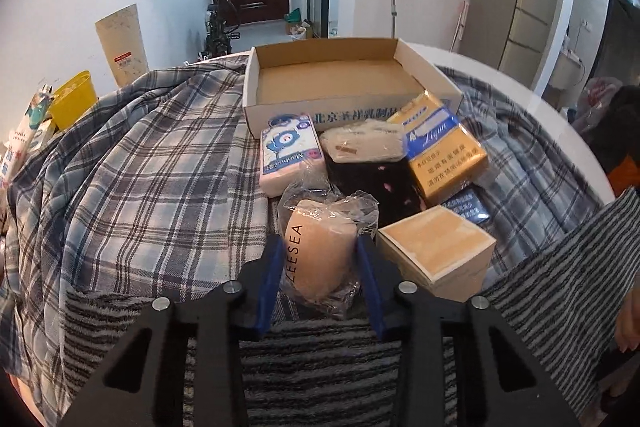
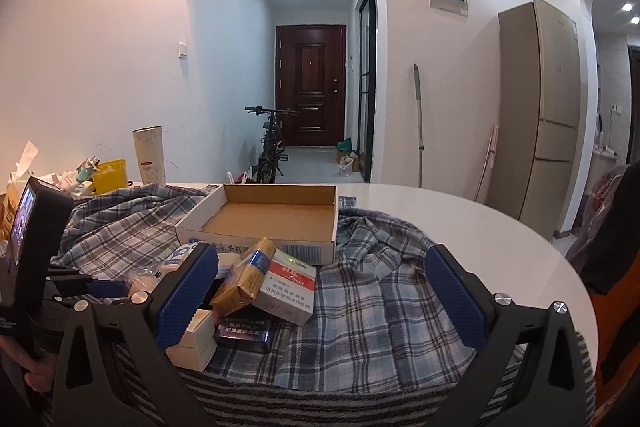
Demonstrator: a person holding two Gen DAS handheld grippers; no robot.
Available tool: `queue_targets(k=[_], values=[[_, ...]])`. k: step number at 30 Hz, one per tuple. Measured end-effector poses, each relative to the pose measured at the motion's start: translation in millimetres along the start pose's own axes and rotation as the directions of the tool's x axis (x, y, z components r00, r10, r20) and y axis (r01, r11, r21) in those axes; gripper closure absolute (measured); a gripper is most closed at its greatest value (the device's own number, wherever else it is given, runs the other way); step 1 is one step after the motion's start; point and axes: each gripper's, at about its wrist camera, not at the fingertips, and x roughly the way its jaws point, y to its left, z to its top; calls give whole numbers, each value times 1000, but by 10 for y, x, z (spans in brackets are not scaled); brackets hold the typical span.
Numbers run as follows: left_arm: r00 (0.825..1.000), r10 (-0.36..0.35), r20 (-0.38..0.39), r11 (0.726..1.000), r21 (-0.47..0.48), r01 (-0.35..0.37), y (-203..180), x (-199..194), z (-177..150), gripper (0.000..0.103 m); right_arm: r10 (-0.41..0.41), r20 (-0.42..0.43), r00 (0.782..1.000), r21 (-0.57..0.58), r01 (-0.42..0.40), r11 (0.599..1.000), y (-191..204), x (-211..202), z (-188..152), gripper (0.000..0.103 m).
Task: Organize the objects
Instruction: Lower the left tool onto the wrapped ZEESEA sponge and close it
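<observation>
A peach ZEESEA sponge in clear wrap (image 1: 320, 247) lies on the striped towel. My left gripper (image 1: 319, 243) is shut on it, a blue pad pressing each side. Behind it lie a blue-white tissue pack (image 1: 288, 151), a pale wrapped packet (image 1: 364, 143), a yellow carton (image 1: 444, 151), a dark blue pack (image 1: 466, 207) and a tan box (image 1: 436, 247). An empty cardboard tray (image 1: 280, 111) stands beyond them. My right gripper (image 2: 320, 259) hangs open above the plaid cloth, nothing between its pads. The yellow carton (image 2: 244, 279) and a white-red pack (image 2: 288, 287) sit just past its left finger.
A plaid cloth (image 1: 152, 167) and a striped towel (image 1: 320, 359) cover the round white table (image 2: 460, 211). A yellow bin (image 1: 74, 99) and clutter stand at the far left. A person's hand (image 1: 628, 315) shows at the right edge. A fridge (image 2: 548, 107) and a bicycle (image 2: 272, 151) stand beyond.
</observation>
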Motion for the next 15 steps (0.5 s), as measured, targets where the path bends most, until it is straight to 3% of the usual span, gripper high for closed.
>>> queue_targets(k=[4, 7, 10, 15], values=[[999, 0, 54, 1000, -29, 2, 53, -170, -13, 67, -18, 2, 1000, -15, 18, 1000, 41, -25, -10, 0], [990, 36, 139, 999, -17, -34, 37, -384, -46, 67, -23, 20, 1000, 8, 23, 1000, 46, -69, -7, 0], [961, 115, 253, 993, -13, -115, -6, -613, -117, 67, 10, -12, 1000, 38, -10, 999, 47, -39, 2, 0], [924, 125, 361, 992, -47, -115, 25, -854, -183, 67, 29, -41, 999, 83, -26, 996, 63, -29, -16, 1]])
